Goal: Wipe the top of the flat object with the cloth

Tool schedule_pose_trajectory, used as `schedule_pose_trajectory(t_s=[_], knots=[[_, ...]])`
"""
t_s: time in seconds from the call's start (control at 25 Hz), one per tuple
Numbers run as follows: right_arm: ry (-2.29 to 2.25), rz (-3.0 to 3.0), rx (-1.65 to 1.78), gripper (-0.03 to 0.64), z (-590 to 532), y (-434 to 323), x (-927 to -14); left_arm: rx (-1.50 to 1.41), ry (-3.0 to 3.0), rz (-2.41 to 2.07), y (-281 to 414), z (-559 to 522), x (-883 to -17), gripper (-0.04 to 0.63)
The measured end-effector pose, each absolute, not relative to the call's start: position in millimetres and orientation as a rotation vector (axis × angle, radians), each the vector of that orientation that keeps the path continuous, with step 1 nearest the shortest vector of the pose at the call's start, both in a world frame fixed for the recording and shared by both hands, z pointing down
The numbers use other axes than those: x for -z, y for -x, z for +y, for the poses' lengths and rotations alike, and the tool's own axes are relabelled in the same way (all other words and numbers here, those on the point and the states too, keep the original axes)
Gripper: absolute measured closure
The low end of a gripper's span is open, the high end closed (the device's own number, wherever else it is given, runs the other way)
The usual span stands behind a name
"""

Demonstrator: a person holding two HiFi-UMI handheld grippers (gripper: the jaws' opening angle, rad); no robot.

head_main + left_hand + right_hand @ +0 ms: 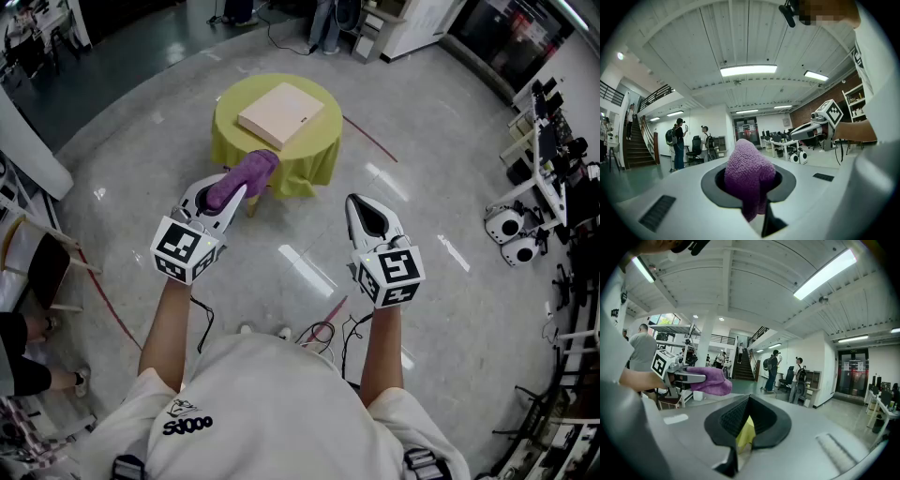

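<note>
Left gripper [238,193], jaws clamped on a purple cloth [243,177], is nearer the flat tan board [281,114], which lies at one o'clock on the yellow tabletop [226,120]. Right gripper [362,212], jaws closed and empty, sits farther off.

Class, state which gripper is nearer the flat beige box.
Left. The left gripper, holding the purple cloth, is at the table edge, short of the box; the right gripper hangs farther back.
</note>
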State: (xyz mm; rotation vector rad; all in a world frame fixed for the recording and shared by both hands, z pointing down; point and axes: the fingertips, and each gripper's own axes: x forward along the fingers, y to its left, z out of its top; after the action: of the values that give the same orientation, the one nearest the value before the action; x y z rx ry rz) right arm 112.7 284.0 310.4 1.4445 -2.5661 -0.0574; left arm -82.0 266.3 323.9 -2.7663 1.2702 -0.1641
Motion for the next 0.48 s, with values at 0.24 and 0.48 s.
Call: schedule_pose_trajectory(t_s=[0.24, 0.48], knots=[[-1.442, -2.588, 0.074, 0.607, 281, -114, -311, 0.169, 2.769, 1.269, 77, 264, -327, 0.528], [-1.378, -2.684, -0.026, 0.607, 277, -115, -316, 0.196, 2.766, 1.292, 68, 262, -333, 0.528]])
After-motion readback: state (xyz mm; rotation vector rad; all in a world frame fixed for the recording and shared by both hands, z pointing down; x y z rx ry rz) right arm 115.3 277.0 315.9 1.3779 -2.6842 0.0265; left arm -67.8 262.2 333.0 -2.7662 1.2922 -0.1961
